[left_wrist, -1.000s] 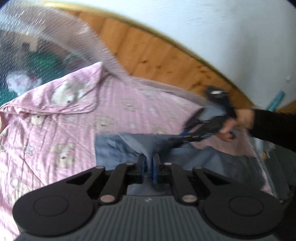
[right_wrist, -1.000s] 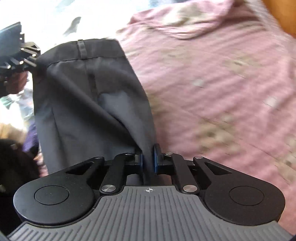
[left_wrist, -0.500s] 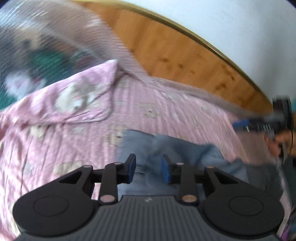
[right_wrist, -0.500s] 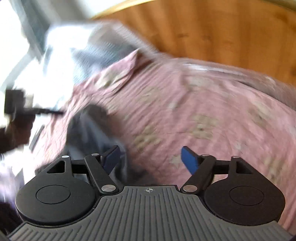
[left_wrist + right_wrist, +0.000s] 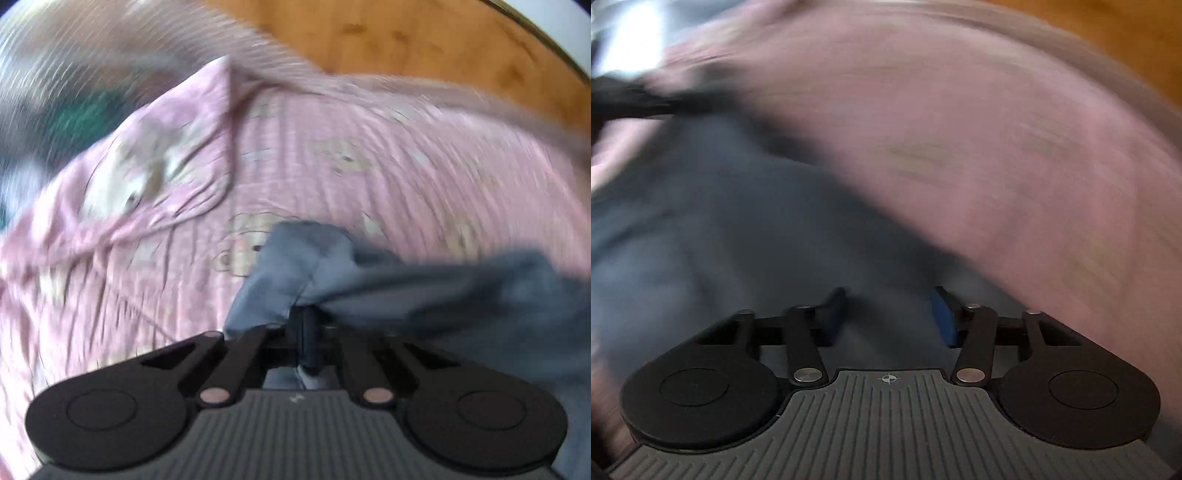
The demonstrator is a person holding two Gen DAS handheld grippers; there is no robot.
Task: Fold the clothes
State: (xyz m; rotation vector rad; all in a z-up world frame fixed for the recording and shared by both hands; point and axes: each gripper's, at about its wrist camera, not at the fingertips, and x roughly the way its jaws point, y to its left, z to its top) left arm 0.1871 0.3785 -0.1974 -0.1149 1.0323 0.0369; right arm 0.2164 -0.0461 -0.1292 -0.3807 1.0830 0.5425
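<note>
The left gripper [image 5: 308, 325] is clamped on a bunched edge of the grey garment [image 5: 424, 291], which lies on the pink bear-print bedspread [image 5: 332, 155] and trails off to the right of the left wrist view. The pinch looks small and gathered, so my worry is that a sharp pull drags only that tuft, wrinkles the fold line, or lets the cloth slip out. Both views are heavily blurred, which suggests fast movement, and that makes a skewed fold more likely.

Further right, the right gripper [image 5: 888, 317] stands open over the same garment [image 5: 701, 221], its blue pads [image 5: 943, 319] apart with nothing between them. The cloth fills the lower left of that view and the bedspread [image 5: 997, 129] the rest. If it closes where it hovers it may catch one layer only, or pick up the bedspread along with the garment; I cannot tell how many layers lie under it.

For room, the bedspread offers open ground beyond the garment toward the wooden headboard [image 5: 406, 40] at the far side. On the left, a turned-back flap of the bedspread [image 5: 147, 173] makes a raised ridge, and dark green fabric [image 5: 77, 122] lies past it; folding toward that side risks uneven support. The dark blurred shape [image 5: 635, 99] at the upper left of the right wrist view I cannot identify
</note>
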